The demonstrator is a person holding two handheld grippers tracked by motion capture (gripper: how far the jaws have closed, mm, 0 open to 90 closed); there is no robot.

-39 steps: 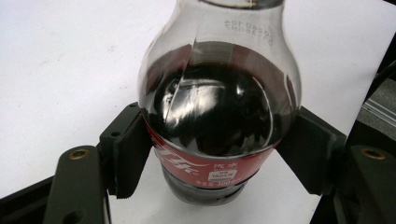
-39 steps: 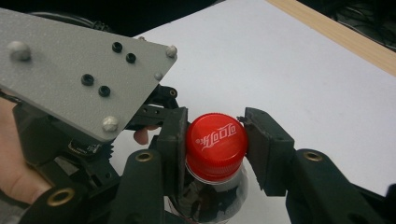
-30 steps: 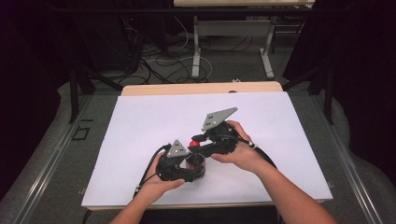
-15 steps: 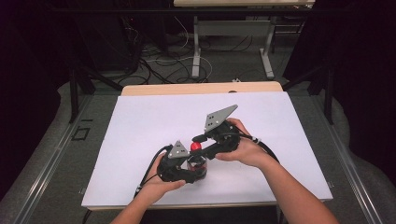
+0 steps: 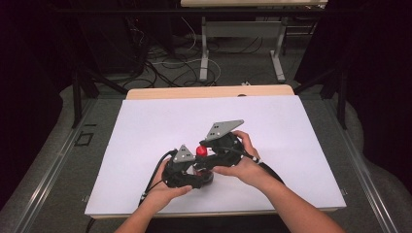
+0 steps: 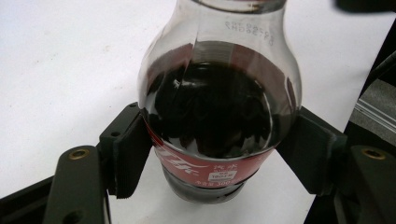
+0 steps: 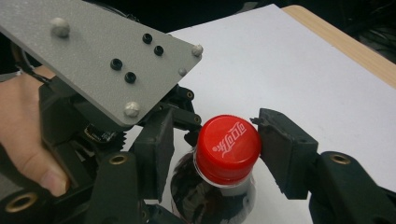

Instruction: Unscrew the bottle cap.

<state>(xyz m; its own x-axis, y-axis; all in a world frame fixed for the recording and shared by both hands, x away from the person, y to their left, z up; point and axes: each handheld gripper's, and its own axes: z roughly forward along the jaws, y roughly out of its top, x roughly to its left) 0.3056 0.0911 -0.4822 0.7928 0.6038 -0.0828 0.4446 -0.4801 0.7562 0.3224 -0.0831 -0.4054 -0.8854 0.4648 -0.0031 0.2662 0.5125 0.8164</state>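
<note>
Left tool clamps cola bottle; right tool, just opened, straddles red cap.

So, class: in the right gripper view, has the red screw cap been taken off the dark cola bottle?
No, the red screw cap sits on the dark cola bottle's neck.

Between the matt black plastic pads of the left hand-held gripper stands a glossy clear plastic bottle with a smooth red plastic cap, on matt white paper.
</note>
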